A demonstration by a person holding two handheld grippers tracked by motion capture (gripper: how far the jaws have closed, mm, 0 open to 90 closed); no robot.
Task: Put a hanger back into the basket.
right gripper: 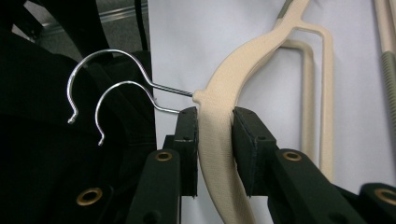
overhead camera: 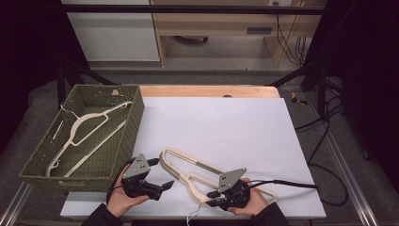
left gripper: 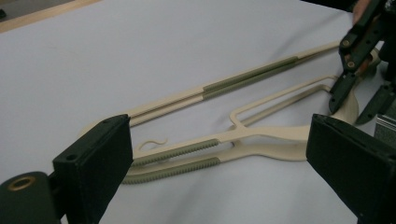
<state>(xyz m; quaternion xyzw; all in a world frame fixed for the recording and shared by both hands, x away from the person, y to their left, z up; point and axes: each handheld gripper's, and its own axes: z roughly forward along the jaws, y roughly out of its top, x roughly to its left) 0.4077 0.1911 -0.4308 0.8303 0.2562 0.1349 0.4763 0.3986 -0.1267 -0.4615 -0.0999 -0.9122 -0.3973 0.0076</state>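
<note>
Right gripper (overhead camera: 217, 197), near edge of table: jaws clamped on neck of stacked cream hangers (overhead camera: 197, 174), pads pressing both sides just below wire hooks (right gripper: 112, 98). Hangers lie flat on white sheet (overhead camera: 226, 127), arms running far-left. Left gripper (overhead camera: 160, 175) just left of hangers, jaws wide, nothing between. Another cream hanger (overhead camera: 89, 134) inside green woven basket (overhead camera: 134, 122) at table's left.
</note>
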